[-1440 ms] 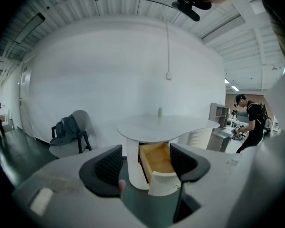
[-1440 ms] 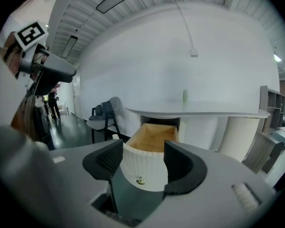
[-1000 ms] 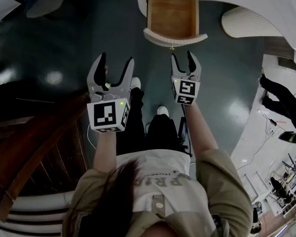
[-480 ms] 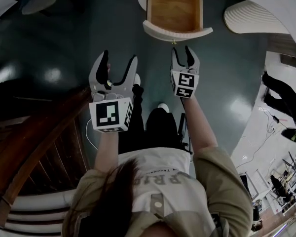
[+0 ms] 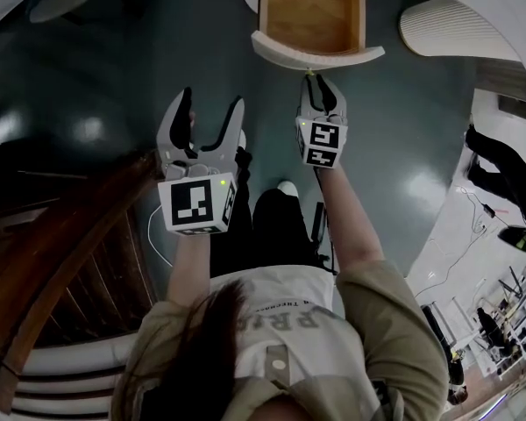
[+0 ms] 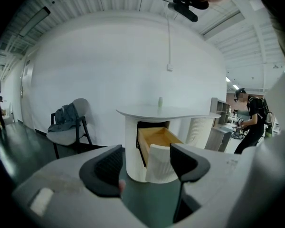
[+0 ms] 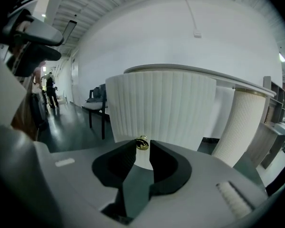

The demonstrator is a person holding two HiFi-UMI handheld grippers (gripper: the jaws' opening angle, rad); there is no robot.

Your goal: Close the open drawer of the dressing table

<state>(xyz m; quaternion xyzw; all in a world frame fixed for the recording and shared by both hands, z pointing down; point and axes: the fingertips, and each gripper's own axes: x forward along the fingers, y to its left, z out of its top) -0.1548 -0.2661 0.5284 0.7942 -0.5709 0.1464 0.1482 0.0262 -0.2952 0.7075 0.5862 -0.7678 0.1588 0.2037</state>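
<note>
The dressing table's drawer (image 5: 320,58) stands pulled out at the top of the head view, showing its wooden inside and white ribbed front (image 7: 161,108). A small gold knob (image 7: 142,143) sticks out of that front. My right gripper (image 5: 320,82) is right at it, its jaws closing with the knob between the fingertips (image 7: 143,148); I see no firm pinch. My left gripper (image 5: 210,102) hangs open and empty to the left, farther from the drawer (image 6: 156,139), which shows between its fingers (image 6: 146,158). The white tabletop (image 6: 166,112) overhangs the drawer.
A white ribbed column (image 5: 456,29) stands right of the drawer. A dark chair with clothes (image 6: 69,125) is off to the left by the wall. Wooden stairs (image 5: 61,253) lie at my left. A person (image 5: 500,169) stands far right. My shoes (image 5: 287,191) are below the grippers.
Both grippers have moved closer to the drawer and sunk. The right gripper's jaws have narrowed from wide to nearly shut around the knob. The left jaws stay wide.
</note>
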